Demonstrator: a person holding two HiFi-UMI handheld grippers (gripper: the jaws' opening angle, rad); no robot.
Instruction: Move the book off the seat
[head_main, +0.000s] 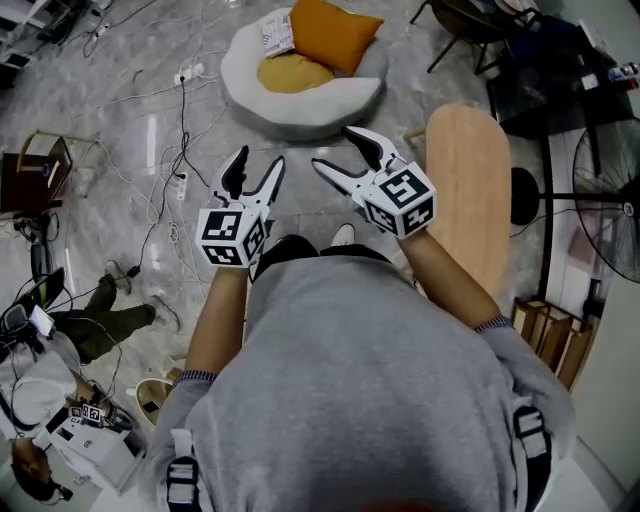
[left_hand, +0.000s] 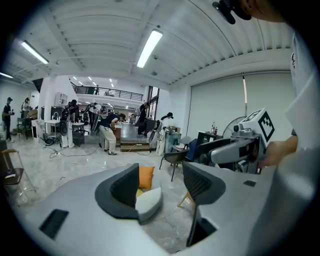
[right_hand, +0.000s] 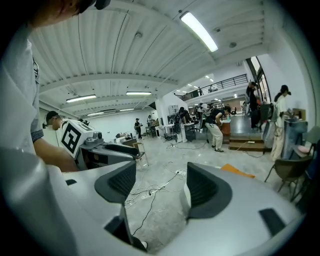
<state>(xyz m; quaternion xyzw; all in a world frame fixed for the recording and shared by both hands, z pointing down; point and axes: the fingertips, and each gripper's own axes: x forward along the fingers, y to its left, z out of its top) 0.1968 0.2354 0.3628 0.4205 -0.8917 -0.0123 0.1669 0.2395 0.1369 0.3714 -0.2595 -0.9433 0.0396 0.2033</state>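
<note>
Two grippers in view. Left gripper: jaws spread wide, nothing between them. Right gripper: the same, wide and empty. One marker cube on each.

One book lies on the round white seat, at its far edge, just beside the orange cushion. Two cushions in all; the second is a yellow cushion. I cannot read the book's print, it is too small.

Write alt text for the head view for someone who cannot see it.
Seen from above, a person in a grey sweatshirt holds the left gripper and right gripper, both open and empty, toward a round white floor seat holding an orange cushion, a yellow cushion and a white book.
</note>
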